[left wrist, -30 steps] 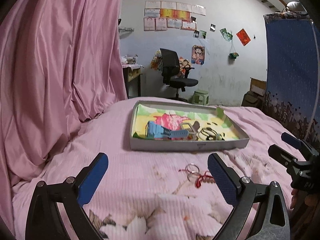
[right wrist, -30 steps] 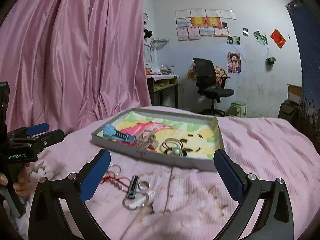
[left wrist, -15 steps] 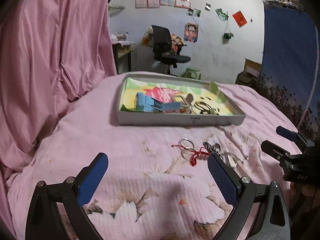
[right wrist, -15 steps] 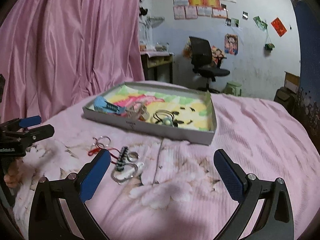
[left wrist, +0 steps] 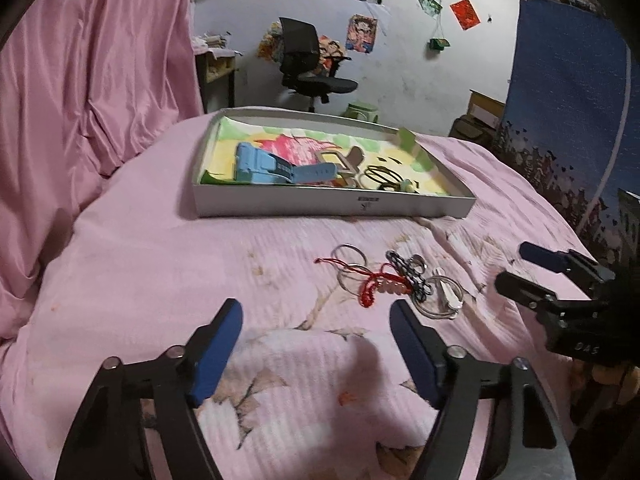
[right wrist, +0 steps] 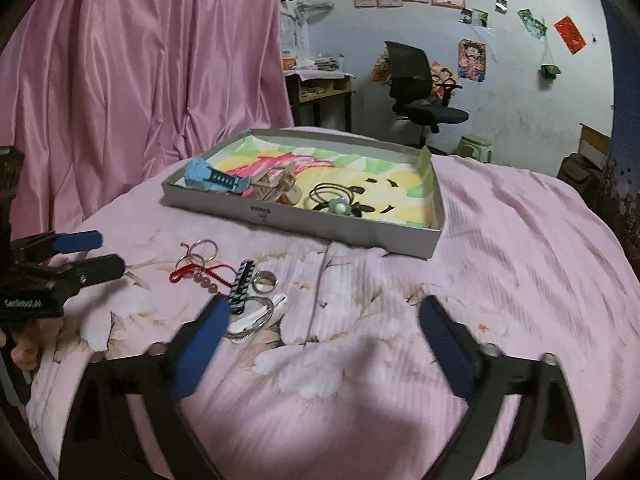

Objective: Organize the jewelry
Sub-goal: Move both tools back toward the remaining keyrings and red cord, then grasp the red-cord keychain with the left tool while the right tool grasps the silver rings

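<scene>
Pink floral bedspread [left wrist: 160,264] fills both my views, pink curtain [right wrist: 140,60] on one side, office chair [right wrist: 420,96] against the far wall. Loose jewelry pile [left wrist: 396,284] sits on the bedspread, near side of the grey tray [left wrist: 320,204] and apart from it. In the pile: red cord bracelet [right wrist: 200,274] with beads, thin wire rings [right wrist: 202,250] touching it, black beaded strip [right wrist: 241,286], silver ring [right wrist: 265,282] just beside the strip, clear bangle [right wrist: 250,320] with a white piece across it. Inside the tray, on its colourful lining: blue watch [left wrist: 276,168], tan watch [right wrist: 276,188] next to it, black hair ties [right wrist: 330,194], pale flower piece [right wrist: 341,206].

My left gripper [left wrist: 316,344] has its fingers wide apart, nothing between them, hanging above the bedspread with the pile just ahead of its right finger [left wrist: 412,352]. My right gripper [right wrist: 324,340] is also spread wide and holding nothing; its left finger [right wrist: 200,344] overlaps the clear bangle in view, contact I can't tell. Each gripper shows at the edge of the other's camera, flanking the pile.
</scene>
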Tool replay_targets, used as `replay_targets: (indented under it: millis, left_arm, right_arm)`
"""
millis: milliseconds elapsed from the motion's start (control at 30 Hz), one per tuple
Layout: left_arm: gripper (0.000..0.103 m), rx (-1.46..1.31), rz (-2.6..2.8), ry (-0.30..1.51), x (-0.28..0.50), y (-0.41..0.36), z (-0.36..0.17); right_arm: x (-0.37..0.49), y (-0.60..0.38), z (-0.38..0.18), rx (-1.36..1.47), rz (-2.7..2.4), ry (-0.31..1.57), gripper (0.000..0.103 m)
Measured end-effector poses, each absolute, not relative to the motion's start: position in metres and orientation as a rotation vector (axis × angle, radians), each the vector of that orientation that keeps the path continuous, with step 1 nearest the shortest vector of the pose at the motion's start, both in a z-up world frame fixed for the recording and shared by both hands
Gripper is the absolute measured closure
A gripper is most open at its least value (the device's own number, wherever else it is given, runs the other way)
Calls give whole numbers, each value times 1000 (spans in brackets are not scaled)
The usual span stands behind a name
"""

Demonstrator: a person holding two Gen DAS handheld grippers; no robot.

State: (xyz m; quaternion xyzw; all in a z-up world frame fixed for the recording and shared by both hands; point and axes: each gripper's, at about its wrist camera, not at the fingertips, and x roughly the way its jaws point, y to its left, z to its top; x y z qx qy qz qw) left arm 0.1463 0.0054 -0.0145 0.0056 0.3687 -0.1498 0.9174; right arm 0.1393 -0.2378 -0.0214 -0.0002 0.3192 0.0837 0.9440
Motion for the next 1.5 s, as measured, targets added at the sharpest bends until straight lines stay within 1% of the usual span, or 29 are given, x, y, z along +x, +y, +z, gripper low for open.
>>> replay_targets:
  millis: [67, 200, 233, 267, 333, 400, 500, 567, 600, 767, 833, 900, 1000, 1133, 1300, 1500]
  left_arm:
    - [41, 14, -331, 769, 148, 2, -16]
    - [50, 27, -372, 791, 154, -6, -21]
    - [52, 30, -382, 797, 155, -8, -22]
    - [54, 32, -389, 802, 157, -10, -23]
    - [57, 33, -406, 813, 161, -13, -25]
    - [59, 28, -419, 820, 164, -14, -26]
    - [66, 14, -442, 838, 170, -17, -29]
    - [70, 10, -453, 852, 176, -19, -31]
    - [71, 9, -459, 860, 178, -20, -33]
    - [78, 20, -469, 884, 184, -26, -37]
    - [81, 28, -464, 896, 185, -28, -39]
    - [82, 34, -460, 901, 185, -28, -40]
    - [84, 41, -459, 904, 183, -29, -41]
    - [93, 50, -461, 916, 182, -30, -43]
    - [95, 63, -457, 918, 181, -33, -44]
    - [96, 69, -436, 905, 179, -34, -43]
  right_arm:
    - [141, -235, -24, -7, 190, 671, 31]
    - [142, -230, -28, -17, 219, 696, 48]
    - [143, -229, -28, -17, 224, 700, 50]
    - [143, -228, -29, -17, 230, 706, 51]
    - [144, -227, -32, -18, 238, 716, 60]
    - [146, -225, -34, -17, 249, 728, 65]
    - [149, -225, -36, -14, 256, 738, 66]
    - [152, -224, -37, -17, 262, 744, 70]
    - [154, -222, -37, -20, 265, 747, 71]
    - [165, -218, -40, -27, 284, 766, 72]
    - [169, -215, -41, -30, 289, 775, 77]
    - [172, -213, -42, -31, 292, 783, 77]
    - [175, -212, -45, -32, 297, 806, 82]
    - [170, -212, -45, -29, 305, 822, 82]
    - [172, -213, -53, -3, 325, 860, 82]
    - [178, -211, -61, 30, 357, 897, 89]
